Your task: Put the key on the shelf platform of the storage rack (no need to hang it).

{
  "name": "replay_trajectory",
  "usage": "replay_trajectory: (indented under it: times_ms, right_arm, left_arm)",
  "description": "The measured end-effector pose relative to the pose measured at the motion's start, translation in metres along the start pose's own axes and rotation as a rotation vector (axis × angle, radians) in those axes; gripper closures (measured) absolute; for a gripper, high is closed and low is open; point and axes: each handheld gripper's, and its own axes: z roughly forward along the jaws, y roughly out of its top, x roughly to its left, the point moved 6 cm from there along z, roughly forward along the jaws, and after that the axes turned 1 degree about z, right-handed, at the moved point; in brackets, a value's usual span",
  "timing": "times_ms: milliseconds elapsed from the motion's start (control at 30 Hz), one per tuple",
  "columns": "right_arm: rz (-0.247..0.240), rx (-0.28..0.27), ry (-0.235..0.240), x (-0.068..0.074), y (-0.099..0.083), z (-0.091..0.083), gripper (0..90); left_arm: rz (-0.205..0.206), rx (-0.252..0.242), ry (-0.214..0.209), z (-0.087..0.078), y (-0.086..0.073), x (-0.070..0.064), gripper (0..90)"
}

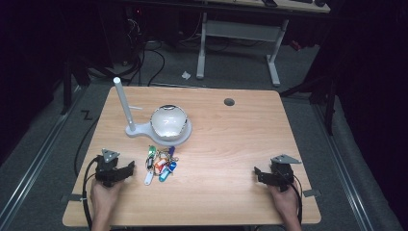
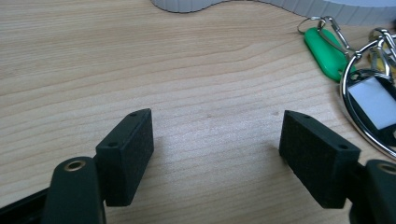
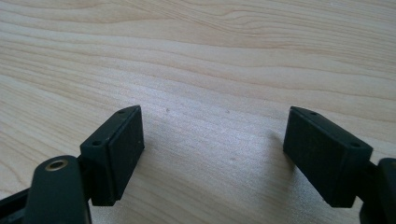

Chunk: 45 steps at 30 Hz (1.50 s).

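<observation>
Nearest the person, two hand-held black tongs rest low on the pale wood-grain surface (image 1: 231, 144). The left tongs (image 1: 129, 169) stand with jaws spread wide and nothing between them; in the left gripper view the two matte, block-shaped black pads (image 2: 128, 154) frame bare wood. The right tongs (image 1: 257, 174) are likewise spread and empty, well apart from everything else, over plain grained wood in the right gripper view (image 3: 210, 140).

Just beyond and to the right of the left tongs lies the bunch of coloured plastic key tags on metal rings (image 1: 161, 162), a loose heap lying flat on the surface. Its long axis runs roughly away from the person, from a white tag (image 1: 148, 178) at the near end to a green tag (image 1: 151, 150) at the far end. In the left gripper view the glossy green tag (image 2: 325, 52) and a polished steel ring (image 2: 355, 121) around a white-labelled tag sit at the right edge, beside the right-hand jaw rather than between the jaws. The left tongs are by far the nearer pair; a grasp would likely call for a short shift rightward.

Farther off stands a white plastic stand (image 1: 139, 130) with an upright white post (image 1: 122, 100) and a shiny, rounded bowl (image 1: 168, 121) on its base.
</observation>
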Motion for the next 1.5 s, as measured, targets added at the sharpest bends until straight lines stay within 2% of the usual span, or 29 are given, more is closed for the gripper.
replay_trajectory:
  times_ms: [133, 167, 200, 267, 367, 600, 767, 800, 967, 1033, 1100, 1167, 1200, 1500]
  right_arm:
    - [0.000, 0.001, 0.002, 0.000, 0.000, 0.000, 20.2]
    - [-0.001, 0.001, 0.002, 0.000, 0.000, 0.000, 20.2]
    - [0.000, 0.001, 0.002, 0.000, 0.000, 0.000, 20.2]
    - [-0.001, 0.001, 0.003, 0.000, 0.000, 0.000, 20.2]
    - [-0.002, 0.001, 0.004, 0.000, 0.000, 0.000, 20.2]
    - [-0.001, 0.001, 0.004, 0.000, 0.000, 0.000, 20.2]
    - [-0.002, 0.001, 0.004, 0.000, 0.000, 0.000, 20.2]
    - [-0.002, 0.001, 0.004, 0.000, 0.000, 0.000, 20.2]
    - [-0.002, 0.001, 0.004, 0.000, 0.000, 0.000, 20.2]
    - [-0.002, 0.001, 0.004, 0.000, 0.000, 0.000, 20.2]
    - [-0.002, 0.001, 0.004, 0.000, 0.000, 0.000, 20.2]
    - [-0.002, 0.001, 0.004, 0.000, 0.000, 0.000, 20.2]
    - [-0.003, 0.001, 0.004, 0.000, 0.000, 0.000, 20.2]
    - [-0.004, 0.000, 0.004, 0.000, 0.000, 0.000, 20.2]
  left_arm:
    - [0.003, -0.001, -0.002, 0.000, 0.000, 0.000, 26.6]
    - [-0.013, 0.001, 0.006, 0.000, 0.000, -0.001, 26.6]
    - [-0.012, 0.000, 0.007, 0.000, 0.000, -0.001, 26.7]
    - [0.023, 0.005, -0.001, 0.001, 0.000, 0.000, 27.1]
    - [0.004, 0.011, 0.026, 0.001, 0.001, -0.002, 29.0]
    - [0.031, 0.027, -0.015, -0.009, -0.003, -0.006, 32.6]
    - [-0.004, 0.046, -0.041, -0.019, -0.002, -0.012, 37.6]
    - [0.009, 0.046, -0.059, -0.022, -0.002, -0.014, 37.9]
    - [-0.004, 0.062, -0.088, -0.031, -0.004, -0.022, 39.1]
    - [0.006, 0.073, -0.107, -0.035, -0.006, -0.026, 39.1]
    - [0.003, 0.092, -0.117, -0.039, -0.009, -0.030, 38.2]
    - [0.021, 0.109, -0.124, -0.042, -0.014, -0.033, 36.4]
    - [0.010, 0.117, -0.121, -0.043, -0.017, -0.035, 36.0]
    - [0.048, 0.164, -0.147, -0.053, -0.037, -0.047, 36.2]
